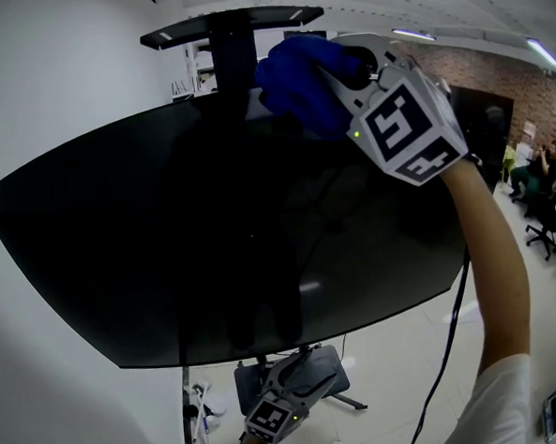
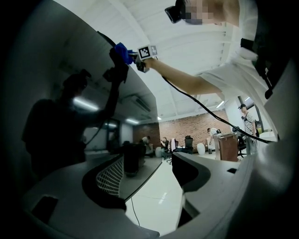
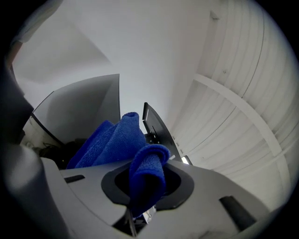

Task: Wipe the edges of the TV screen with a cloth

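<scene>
Wiping the top edge of the TV screen (image 1: 213,239) with the blue cloth (image 1: 299,82), pinched fast in the right gripper (image 1: 349,82). Below the screen, left gripper (image 2: 154,177) agape, empty. Next, probably: sliding along that edge.

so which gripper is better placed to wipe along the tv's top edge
Right. The right gripper is shut on the blue cloth, up at the top edge of the TV. The left gripper is open, empty and low beneath the bottom edge.

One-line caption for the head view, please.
Right gripper holds a blue cloth at the TV's top edge; left gripper hangs below it.
</scene>
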Action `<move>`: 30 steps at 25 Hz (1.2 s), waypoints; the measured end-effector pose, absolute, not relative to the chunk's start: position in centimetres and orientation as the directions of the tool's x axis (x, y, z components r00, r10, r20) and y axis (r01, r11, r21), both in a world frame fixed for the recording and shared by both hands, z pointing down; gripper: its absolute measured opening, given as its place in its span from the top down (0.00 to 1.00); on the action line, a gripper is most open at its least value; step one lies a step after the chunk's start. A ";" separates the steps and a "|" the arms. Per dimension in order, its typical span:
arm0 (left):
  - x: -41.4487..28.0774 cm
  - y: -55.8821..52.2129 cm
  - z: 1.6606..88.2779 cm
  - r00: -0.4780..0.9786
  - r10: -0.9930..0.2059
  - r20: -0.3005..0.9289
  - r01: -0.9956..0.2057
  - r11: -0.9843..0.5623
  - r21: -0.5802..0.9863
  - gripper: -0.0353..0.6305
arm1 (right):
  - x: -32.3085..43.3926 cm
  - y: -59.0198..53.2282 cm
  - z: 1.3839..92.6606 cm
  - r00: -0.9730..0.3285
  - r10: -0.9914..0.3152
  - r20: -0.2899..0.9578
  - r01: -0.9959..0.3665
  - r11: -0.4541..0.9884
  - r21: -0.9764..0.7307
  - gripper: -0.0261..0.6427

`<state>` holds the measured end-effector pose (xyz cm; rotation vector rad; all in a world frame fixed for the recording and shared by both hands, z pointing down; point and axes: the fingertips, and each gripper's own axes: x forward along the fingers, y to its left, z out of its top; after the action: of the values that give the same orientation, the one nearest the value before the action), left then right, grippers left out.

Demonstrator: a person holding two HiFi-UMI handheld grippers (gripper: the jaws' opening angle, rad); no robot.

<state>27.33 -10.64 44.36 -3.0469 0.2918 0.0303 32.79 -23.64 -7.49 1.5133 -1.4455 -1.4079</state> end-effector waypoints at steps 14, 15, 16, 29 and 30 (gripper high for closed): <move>35.2 -7.4 43.8 0.996 -0.082 -0.028 -0.083 -0.996 -0.037 0.47 | 45.8 -20.2 -7.5 0.018 -0.958 -0.286 -0.270 -0.280 0.921 0.85; 35.6 -7.4 43.9 0.997 -0.077 -0.028 -0.078 -0.996 -0.036 0.47 | 46.7 -20.1 -7.5 0.030 -0.958 -0.286 -0.274 -0.283 0.919 0.85; 36.0 -7.5 43.9 0.997 -0.072 -0.029 -0.073 -0.997 -0.035 0.47 | 47.6 -20.0 -7.5 0.043 -0.958 -0.284 -0.278 -0.285 0.917 0.85; 40.6 -5.9 44.0 0.999 0.000 -0.048 -0.002 -0.999 -0.033 0.47 | 56.6 -18.0 -7.6 0.155 -0.952 -0.265 -0.318 -0.302 0.899 0.85; 40.8 -5.8 44.0 0.999 0.000 -0.050 -0.002 -0.999 -0.036 0.47 | 57.3 -17.8 -7.7 0.165 -0.950 -0.266 -0.320 -0.307 0.896 0.85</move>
<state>40.78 -5.82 43.98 -3.1045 0.0019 0.0775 57.26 -17.85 -7.67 1.7460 -1.2140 -1.1463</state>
